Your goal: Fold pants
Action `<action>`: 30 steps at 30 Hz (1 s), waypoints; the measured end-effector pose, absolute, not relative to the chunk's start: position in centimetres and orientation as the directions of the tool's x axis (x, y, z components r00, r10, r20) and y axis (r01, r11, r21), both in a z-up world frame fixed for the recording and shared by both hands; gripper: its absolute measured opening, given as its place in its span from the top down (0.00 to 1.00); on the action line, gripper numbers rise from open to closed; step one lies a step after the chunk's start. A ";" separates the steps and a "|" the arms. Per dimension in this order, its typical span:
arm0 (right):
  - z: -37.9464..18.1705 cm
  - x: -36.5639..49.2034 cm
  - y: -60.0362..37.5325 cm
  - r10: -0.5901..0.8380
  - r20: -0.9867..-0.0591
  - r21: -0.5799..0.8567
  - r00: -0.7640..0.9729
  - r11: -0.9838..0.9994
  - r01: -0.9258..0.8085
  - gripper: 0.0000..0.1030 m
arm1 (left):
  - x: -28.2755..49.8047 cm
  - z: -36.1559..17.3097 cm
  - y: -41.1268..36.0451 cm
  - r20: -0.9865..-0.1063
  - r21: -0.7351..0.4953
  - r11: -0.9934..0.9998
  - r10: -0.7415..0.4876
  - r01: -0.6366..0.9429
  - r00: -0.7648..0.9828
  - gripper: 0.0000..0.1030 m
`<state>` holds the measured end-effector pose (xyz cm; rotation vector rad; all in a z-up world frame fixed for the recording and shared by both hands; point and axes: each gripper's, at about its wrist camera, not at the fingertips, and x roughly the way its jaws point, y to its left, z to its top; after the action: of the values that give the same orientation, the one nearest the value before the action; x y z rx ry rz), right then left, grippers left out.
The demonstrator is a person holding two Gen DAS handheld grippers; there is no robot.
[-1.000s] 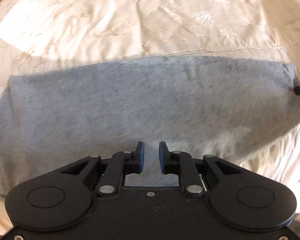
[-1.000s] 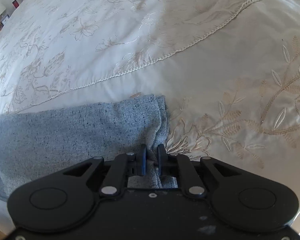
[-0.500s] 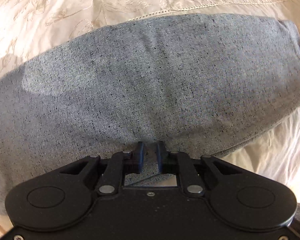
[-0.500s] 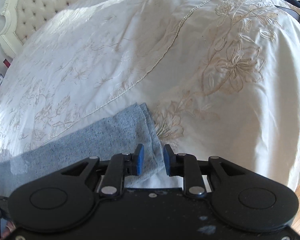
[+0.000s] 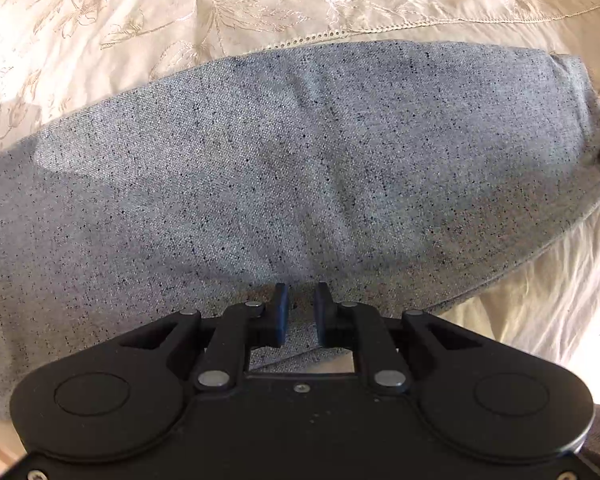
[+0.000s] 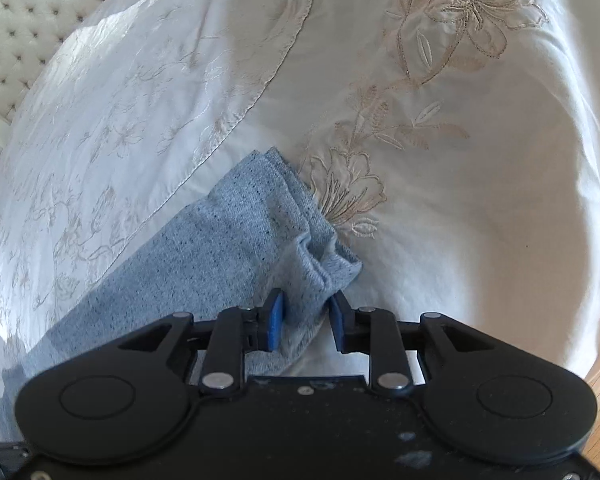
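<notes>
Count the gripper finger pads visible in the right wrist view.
2. The left blue rubber pad touches the speckled grey fabric pants; the right pad stands over the cream embroidered bedspread, slightly apart from the hem. None seem hidden.

Embroidered cream bed (image 6: 480,200), grey pants (image 5: 300,168) lying flat

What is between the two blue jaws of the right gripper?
In the right wrist view, the end of the folded grey speckled pants lies between the opening jaws of the right gripper.
</notes>
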<state>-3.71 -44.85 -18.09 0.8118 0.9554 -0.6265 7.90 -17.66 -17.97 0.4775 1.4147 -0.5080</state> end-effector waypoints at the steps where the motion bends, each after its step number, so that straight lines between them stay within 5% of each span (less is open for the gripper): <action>1: -18.3 -3.6 -45.3 -0.110 -0.891 0.321 0.440 0.533 0.783 0.73 | 7.9 -17.7 -17.6 -0.995 0.011 0.803 -0.052 0.596 0.088 0.80; 12: -19.1 -4.2 -46.4 -0.093 -0.881 0.385 0.463 0.427 0.818 0.70 | 11.3 -13.2 -17.9 -0.982 -0.047 0.837 -0.138 0.545 0.128 0.80; 14: -19.2 -4.1 -47.1 -0.057 -0.870 0.430 0.489 0.395 0.812 0.80 | 12.6 -12.9 -18.6 -0.981 -0.043 0.846 -0.138 0.532 0.139 0.80; 15: -18.9 -4.1 -47.2 -0.056 -0.863 0.440 0.501 0.404 0.802 0.87 | 13.4 -13.2 -18.9 -0.980 -0.035 0.852 -0.132 0.522 0.150 0.80; 24: -15.1 -3.0 -44.6 -0.114 -0.841 0.368 0.529 0.595 0.714 0.88 | 19.4 -18.6 -22.0 -0.994 0.020 0.894 -0.029 0.448 0.102 0.81; 30: -12.7 -1.5 -42.9 -0.134 -0.833 0.319 0.537 0.676 0.665 0.88 | 19.4 -15.3 -21.1 -0.985 -0.004 0.871 -0.089 0.491 0.149 0.74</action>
<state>-1.50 -42.86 -12.74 0.6820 0.8838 -0.5218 19.38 -21.13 -15.29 0.3547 1.3650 -0.4292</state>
